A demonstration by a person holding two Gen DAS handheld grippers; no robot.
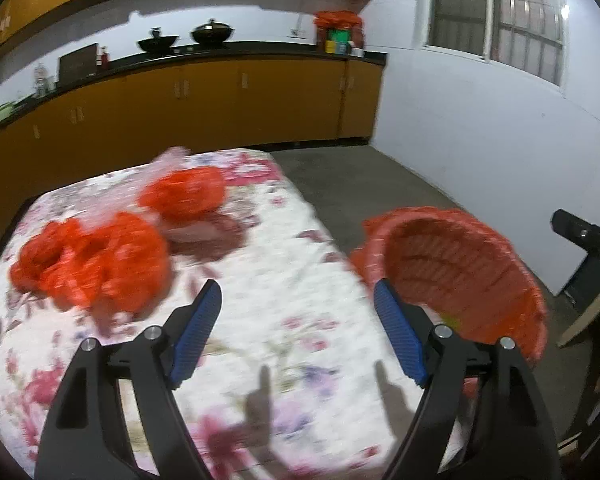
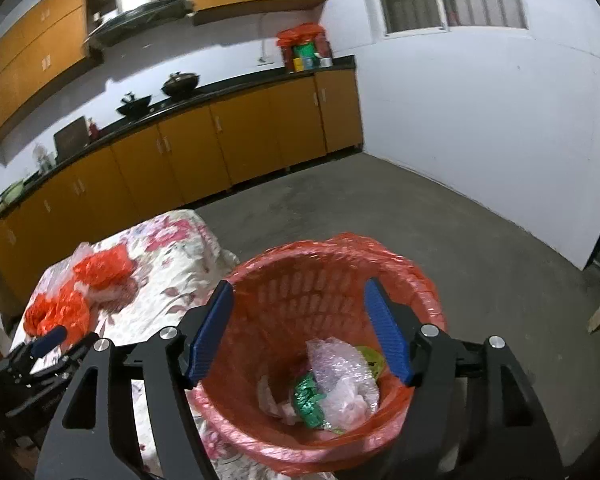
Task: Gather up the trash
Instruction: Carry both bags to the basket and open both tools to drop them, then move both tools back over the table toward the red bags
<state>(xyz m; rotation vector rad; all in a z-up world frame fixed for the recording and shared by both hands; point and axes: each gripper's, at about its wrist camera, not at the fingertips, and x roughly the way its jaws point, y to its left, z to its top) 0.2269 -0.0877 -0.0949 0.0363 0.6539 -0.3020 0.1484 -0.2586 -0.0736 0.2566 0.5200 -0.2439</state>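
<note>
Both sets of jaws stand wide w/ nothing between the pads. L gripper [image 1: 298, 300] hangs over my floral tablecloth [image 1: 284, 272], blue pads apart, bare cloth showing in the gap. R gripper [image 2: 300, 300] sits above the red basket [image 2: 428, 292], which is lined w/ a red plastic bag and stands on the floor just beside the table edge. Inside the basket: bubble wrap [image 2: 340, 360], a green foil wrapper [image 2: 310, 400], a yellow-green scrap [image 2: 374, 360], plus pale plastic bits. Trash on the table: two crumpled orange-red bags, the nearer one [image 1: 96, 260] to the L of my L pads, the farther one [image 1: 184, 192] behind it, w/ some pinkish clear plastic [image 1: 168, 160] touching it. Left view is motion-blurred, so finer detail I can't tell.
</note>
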